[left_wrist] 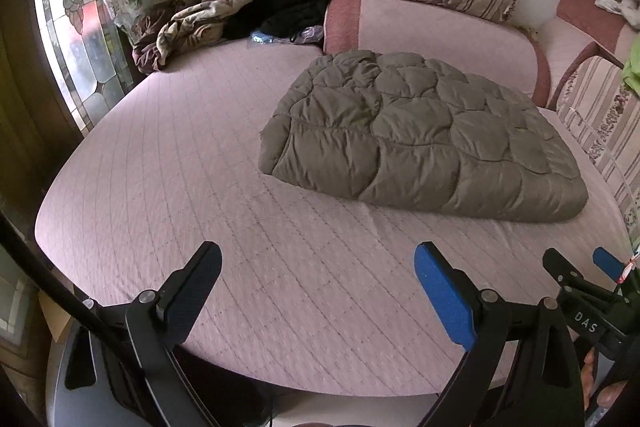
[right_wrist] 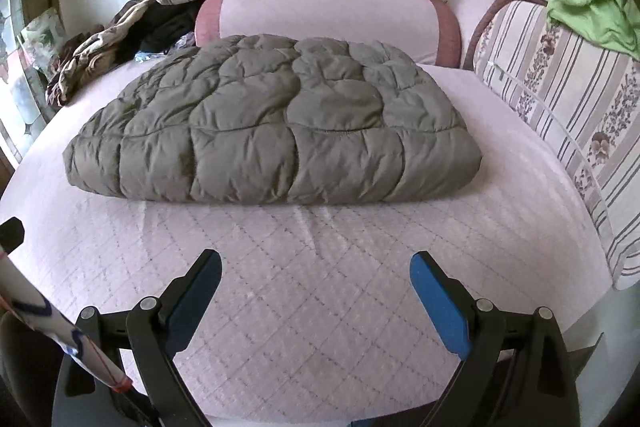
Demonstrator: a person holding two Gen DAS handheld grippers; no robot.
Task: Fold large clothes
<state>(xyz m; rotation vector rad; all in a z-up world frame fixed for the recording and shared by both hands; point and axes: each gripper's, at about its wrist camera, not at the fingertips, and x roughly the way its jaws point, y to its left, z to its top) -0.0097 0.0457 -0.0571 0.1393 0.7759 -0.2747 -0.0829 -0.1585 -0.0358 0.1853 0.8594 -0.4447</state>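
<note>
- Right wrist view: jacket (right_wrist: 276, 123) lies folded mid-bed (right_wrist: 320, 287), far of both grippers.
- Left gripper (left_wrist: 318, 291) and right gripper (right_wrist: 316, 295) released, empty.
- Judged: fold complete; next, another garment.

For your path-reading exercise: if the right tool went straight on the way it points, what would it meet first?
Probably the olive quilted jacket, folded on the pink bed cover. The right tool is open with only bare cover ahead; depth is uncertain.

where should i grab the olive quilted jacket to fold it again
Take the olive quilted jacket by its two near corners, one gripper each, coming low from the front over the pink bed cover. That thick near edge faces both open grippers and lies free, so it could lift toward the pillows.
</note>
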